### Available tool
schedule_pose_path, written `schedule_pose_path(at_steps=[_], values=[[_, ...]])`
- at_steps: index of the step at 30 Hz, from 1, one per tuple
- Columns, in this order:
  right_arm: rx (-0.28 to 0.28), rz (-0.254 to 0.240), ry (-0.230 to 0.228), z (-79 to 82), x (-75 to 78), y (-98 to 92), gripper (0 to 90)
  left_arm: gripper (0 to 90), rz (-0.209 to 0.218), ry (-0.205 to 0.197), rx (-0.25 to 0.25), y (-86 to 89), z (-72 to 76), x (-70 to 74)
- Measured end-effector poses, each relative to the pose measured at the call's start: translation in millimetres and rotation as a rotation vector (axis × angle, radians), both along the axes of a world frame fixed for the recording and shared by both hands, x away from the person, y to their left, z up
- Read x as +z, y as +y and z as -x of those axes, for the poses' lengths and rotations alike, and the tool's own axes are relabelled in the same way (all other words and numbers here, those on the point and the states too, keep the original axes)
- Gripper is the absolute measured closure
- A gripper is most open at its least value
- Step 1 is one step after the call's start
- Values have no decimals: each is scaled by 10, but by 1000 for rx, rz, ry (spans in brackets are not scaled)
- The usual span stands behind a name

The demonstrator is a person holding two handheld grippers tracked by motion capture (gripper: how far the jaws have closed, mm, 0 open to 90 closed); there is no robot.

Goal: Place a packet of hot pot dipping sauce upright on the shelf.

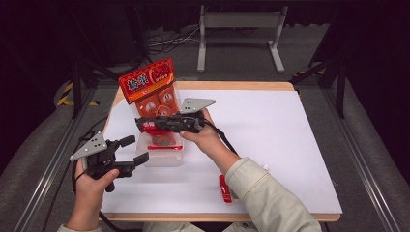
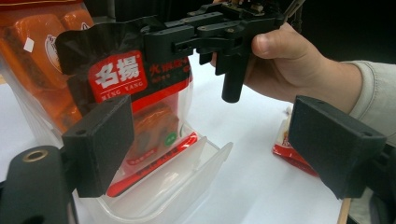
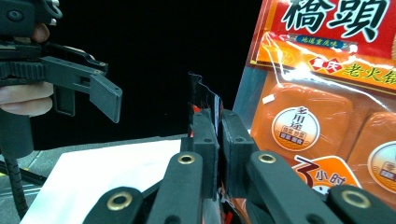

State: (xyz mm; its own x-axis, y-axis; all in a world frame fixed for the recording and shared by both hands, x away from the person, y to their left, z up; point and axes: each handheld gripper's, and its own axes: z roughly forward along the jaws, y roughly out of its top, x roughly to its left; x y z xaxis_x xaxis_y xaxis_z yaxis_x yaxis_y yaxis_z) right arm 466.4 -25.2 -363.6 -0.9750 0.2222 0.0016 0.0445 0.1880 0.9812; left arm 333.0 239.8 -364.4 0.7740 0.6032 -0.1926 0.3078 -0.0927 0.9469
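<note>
A black-and-red snack packet [image 2: 126, 79] hangs upright with its lower end inside a clear plastic box [image 2: 177, 186]. My right gripper [image 1: 143, 124] is shut on the packet's black top edge [image 3: 204, 100], which sticks up between the pressed pads [image 3: 232, 140]. The packet's red lower part [image 1: 163, 141] shows through the box [image 1: 159, 157]. My left gripper [image 1: 134, 150] is held just left of the box, jaws wide apart and nothing between them; its pads [image 2: 100, 144] frame the packet and box from a short distance.
A large orange-red package [image 1: 150, 87] stands upright right behind the box, close to the right gripper [image 3: 317, 112]. A small red sachet [image 1: 225, 189] lies on the white table sheet [image 1: 270, 145] by the right sleeve. Table edges lie left and front.
</note>
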Motion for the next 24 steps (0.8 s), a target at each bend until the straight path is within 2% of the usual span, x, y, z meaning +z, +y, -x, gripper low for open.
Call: schedule_pose_path(at_steps=[7,12,16,17,19,21,23,24], values=[[6,50,14,7,-90,34,844,156,2,7,-2,3,4,-1],[-16,126,2,37,-100,-33,820,156,2,6,0,1,-1,-3],[-31,141,7,42,-99,-98,800,156,-1,7,-2,-11,-5,-3],[-41,159,11,36,-100,-133,778,156,-4,7,-3,-15,-7,-3],[-51,160,30,24,-100,-191,702,156,-6,7,-5,-27,-13,-3],[-51,154,37,21,-94,-204,678,155,-4,9,-6,-31,-14,-3],[-57,118,60,8,-57,-254,602,155,-4,7,-7,-35,-23,-4],[-57,118,60,8,-57,-254,602,155,-4,7,-7,-36,-26,-5]])
